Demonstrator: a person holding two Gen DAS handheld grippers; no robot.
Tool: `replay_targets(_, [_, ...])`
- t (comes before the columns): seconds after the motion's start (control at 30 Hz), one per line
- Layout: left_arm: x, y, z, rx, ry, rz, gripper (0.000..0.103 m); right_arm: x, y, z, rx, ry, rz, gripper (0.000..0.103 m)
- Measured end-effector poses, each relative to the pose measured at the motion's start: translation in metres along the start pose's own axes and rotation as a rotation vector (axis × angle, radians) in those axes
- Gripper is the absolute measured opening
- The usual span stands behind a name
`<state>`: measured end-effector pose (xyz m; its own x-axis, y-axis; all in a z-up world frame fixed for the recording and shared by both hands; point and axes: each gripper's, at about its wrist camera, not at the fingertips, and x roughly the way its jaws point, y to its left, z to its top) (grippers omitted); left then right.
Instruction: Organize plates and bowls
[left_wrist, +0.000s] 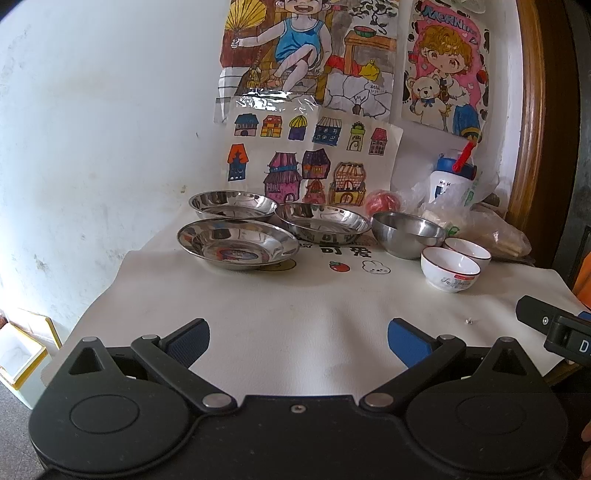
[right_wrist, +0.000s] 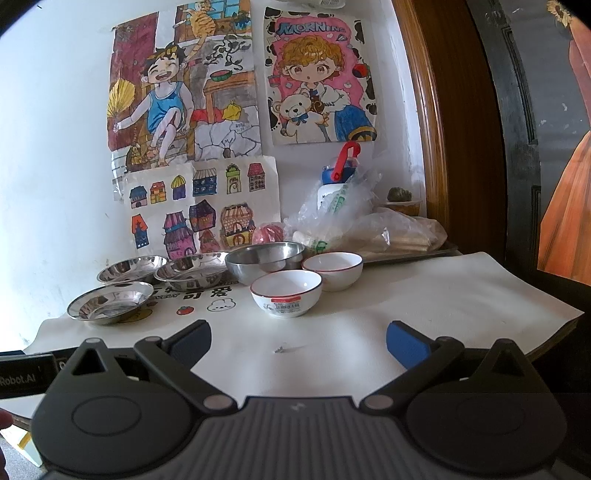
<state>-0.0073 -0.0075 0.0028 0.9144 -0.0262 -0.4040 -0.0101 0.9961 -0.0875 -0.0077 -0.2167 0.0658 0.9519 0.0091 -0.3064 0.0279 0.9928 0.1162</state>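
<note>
Three shiny steel plates sit at the back left of the white-covered table: a near one (left_wrist: 238, 244) (right_wrist: 110, 302), a far left one (left_wrist: 232, 205) (right_wrist: 132, 268) and a right one (left_wrist: 322, 221) (right_wrist: 192, 275). A steel bowl (left_wrist: 406, 232) (right_wrist: 264, 260) stands to their right. Two white ceramic bowls follow: a near one (left_wrist: 450, 272) (right_wrist: 285, 292) and a far one (left_wrist: 467, 251) (right_wrist: 332, 269). My left gripper (left_wrist: 298, 341) is open and empty above the table's front. My right gripper (right_wrist: 298, 341) is open and empty, short of the white bowls.
Drawings hang on the wall behind the dishes. A white bottle with a red strap (right_wrist: 338, 177), plastic bags (right_wrist: 388, 229) and a red ball (left_wrist: 382, 202) crowd the back right. A wooden door frame (right_wrist: 432, 129) stands at right. A white bin (left_wrist: 22, 354) sits on the floor at left.
</note>
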Motion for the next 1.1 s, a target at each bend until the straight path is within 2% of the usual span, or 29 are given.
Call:
replay_targets(0.3, [0.011,0.001,0.013,0.021,0.0,0.002,0.102,0.018,0.002,0.009,-0.037,0.015,0.012,0.103])
replay_targets(0.7, [0.043,0.03,0.054,0.041,0.037,0.003,0.102,0.062,0.037,0.033,-0.233,0.04,0.171,0.103])
replay_targets(0.87, [0.058,0.047,0.074,0.062,0.054,0.014,0.102,0.084,0.05,0.042,-0.269,0.054,0.229,0.103])
replay_targets(1.1, [0.087,0.076,0.104,0.019,0.113,-0.017,0.102,0.118,0.069,0.058,-0.306,0.1,0.34,0.103])
